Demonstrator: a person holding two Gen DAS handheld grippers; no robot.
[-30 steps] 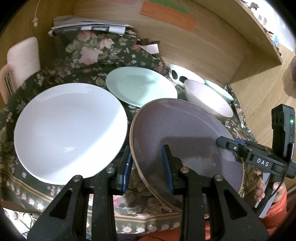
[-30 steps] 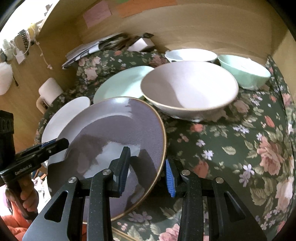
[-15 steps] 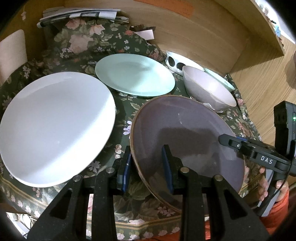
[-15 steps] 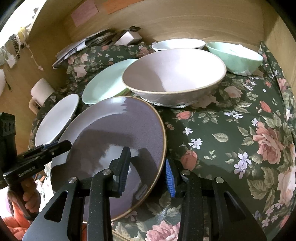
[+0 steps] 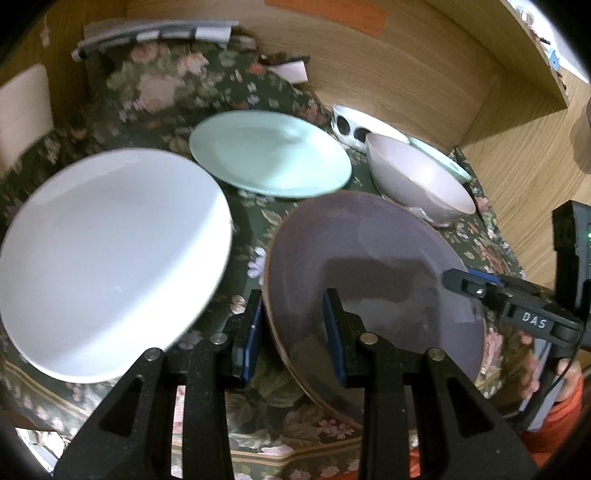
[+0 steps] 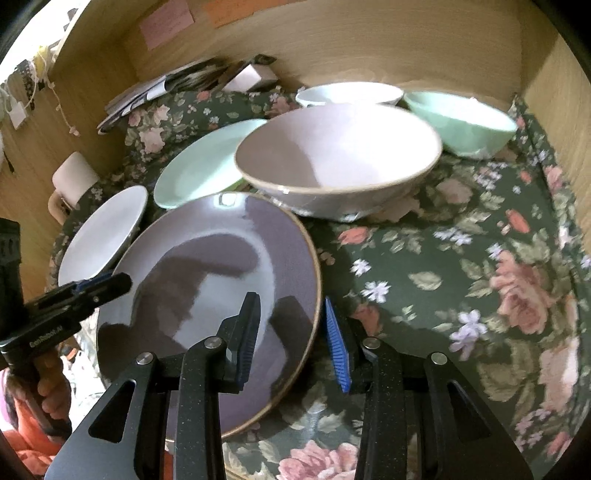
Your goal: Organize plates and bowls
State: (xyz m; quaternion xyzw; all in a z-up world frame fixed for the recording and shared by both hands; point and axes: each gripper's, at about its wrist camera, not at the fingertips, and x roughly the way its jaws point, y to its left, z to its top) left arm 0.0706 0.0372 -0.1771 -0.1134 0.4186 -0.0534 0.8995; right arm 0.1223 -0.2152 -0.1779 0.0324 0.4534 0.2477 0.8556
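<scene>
A purple plate is held tilted over the flowered tablecloth. My left gripper is shut on its left rim. My right gripper is shut on its right rim. A white plate lies to the left. A mint plate lies behind. A pale lilac bowl stands just beyond the purple plate, with a mint bowl and a white bowl behind it.
Wooden walls close in the back and right. A stack of papers and a small box lie at the back. A pale chair back stands at the left. The tablecloth spreads to the right.
Both grippers have carried the purple plate forward toward the lilac bowl and the back of the table. The other dishes have not moved.
</scene>
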